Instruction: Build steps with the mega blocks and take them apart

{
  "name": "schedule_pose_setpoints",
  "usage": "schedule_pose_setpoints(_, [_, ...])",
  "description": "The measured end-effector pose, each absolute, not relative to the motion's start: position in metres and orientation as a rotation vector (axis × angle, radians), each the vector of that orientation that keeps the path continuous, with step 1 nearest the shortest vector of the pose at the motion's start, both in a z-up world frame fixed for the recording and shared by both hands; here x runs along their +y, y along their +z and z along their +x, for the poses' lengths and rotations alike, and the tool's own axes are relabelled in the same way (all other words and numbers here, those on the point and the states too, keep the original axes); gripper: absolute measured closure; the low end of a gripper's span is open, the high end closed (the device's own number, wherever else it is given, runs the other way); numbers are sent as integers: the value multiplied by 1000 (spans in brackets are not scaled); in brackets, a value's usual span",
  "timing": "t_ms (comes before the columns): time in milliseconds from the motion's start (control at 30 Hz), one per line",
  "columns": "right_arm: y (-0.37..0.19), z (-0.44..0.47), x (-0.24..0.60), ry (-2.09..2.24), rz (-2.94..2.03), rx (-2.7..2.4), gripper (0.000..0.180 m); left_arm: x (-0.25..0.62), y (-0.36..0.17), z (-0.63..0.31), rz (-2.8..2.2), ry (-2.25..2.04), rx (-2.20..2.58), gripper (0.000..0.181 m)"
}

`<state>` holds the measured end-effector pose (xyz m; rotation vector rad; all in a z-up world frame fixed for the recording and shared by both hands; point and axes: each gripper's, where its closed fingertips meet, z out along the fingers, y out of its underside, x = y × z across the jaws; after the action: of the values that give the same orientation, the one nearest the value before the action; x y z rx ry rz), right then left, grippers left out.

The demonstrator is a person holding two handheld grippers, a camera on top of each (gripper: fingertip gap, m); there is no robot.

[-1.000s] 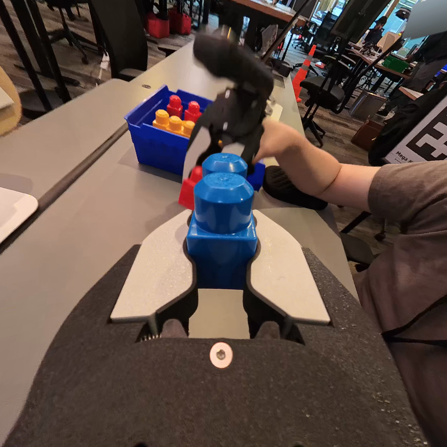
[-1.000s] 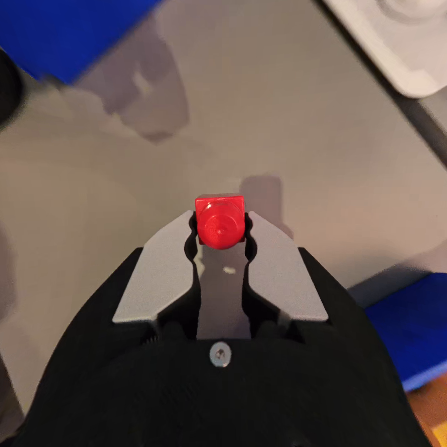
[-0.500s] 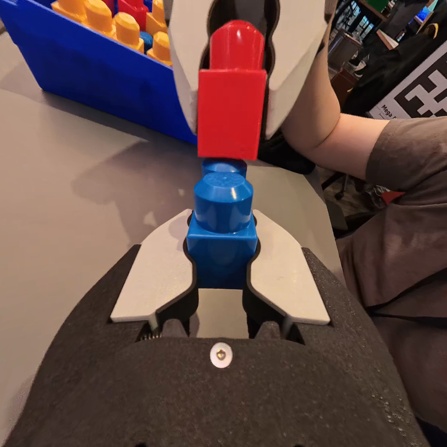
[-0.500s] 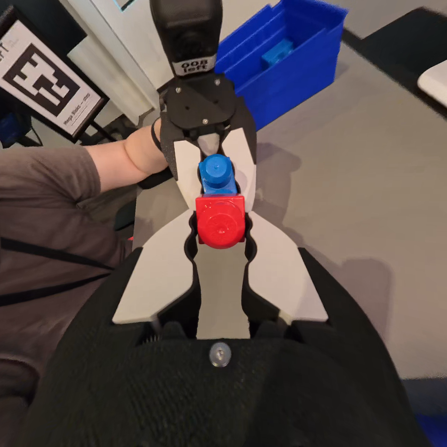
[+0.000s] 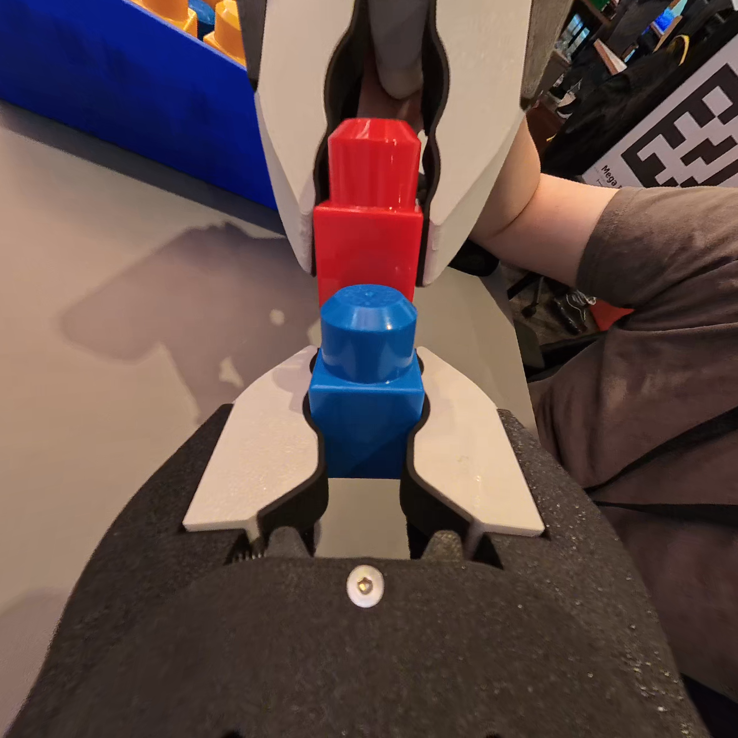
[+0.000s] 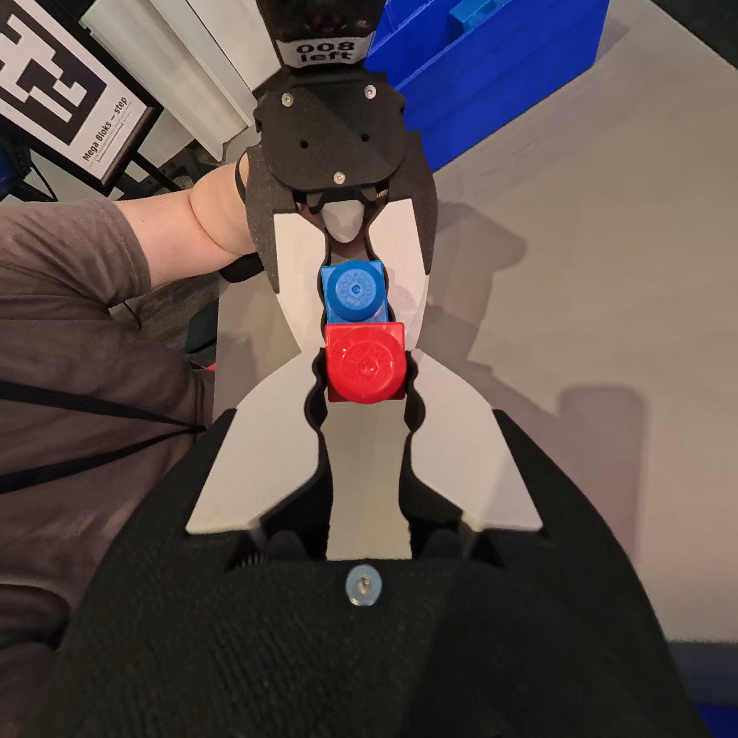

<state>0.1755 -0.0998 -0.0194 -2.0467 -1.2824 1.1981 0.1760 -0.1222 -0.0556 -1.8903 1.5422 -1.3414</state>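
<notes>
Mega blocks were only just being joined: two pieces, each held in the air above the grey bench (image 5: 120,279), none of them set down on it. Nearest, the left gripper (image 5: 365,399) had its fingers clamped on the sides of a two-stud blue block (image 5: 365,423), whose near stud stood bare. Beyond it the right gripper (image 5: 367,247) came down from above, its fingers closed on a single-stud red block (image 5: 367,243). That red block sat over the blue block's far end, and from the right wrist view the two bodies touched edge to edge. Whether it was pressed fully home I could not tell.

By my reckoning this was the first step of the stair, one low tread and one high. More blocks would have to follow to make real steps, and the taking apart had not begun.

Farther off, a blue bin (image 5: 120,88) stood behind the red block, toward the far side of the bench, with orange blocks (image 5: 223,32) showing inside. The right wrist view showed a blue bin (image 6: 499,80) behind the left gripper with a blue piece in it. A framed black-and-white marker sign (image 6: 60,80) stood off the bench edge beside the person's sleeve (image 5: 639,319). Nothing lay between the grippers and the bins.
</notes>
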Motion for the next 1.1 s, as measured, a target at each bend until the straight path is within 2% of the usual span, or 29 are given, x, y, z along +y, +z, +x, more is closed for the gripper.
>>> schedule_pose_setpoints(733, [-9,167,-102,1258,-1981,-1227,143,-125,-40,171,-1858,-1482,1496,140])
schedule_pose_setpoints(1100, [-21,175,-111,1114,-2061,-1363,141,-130,-52,170,-1848,-1327,1625,139])
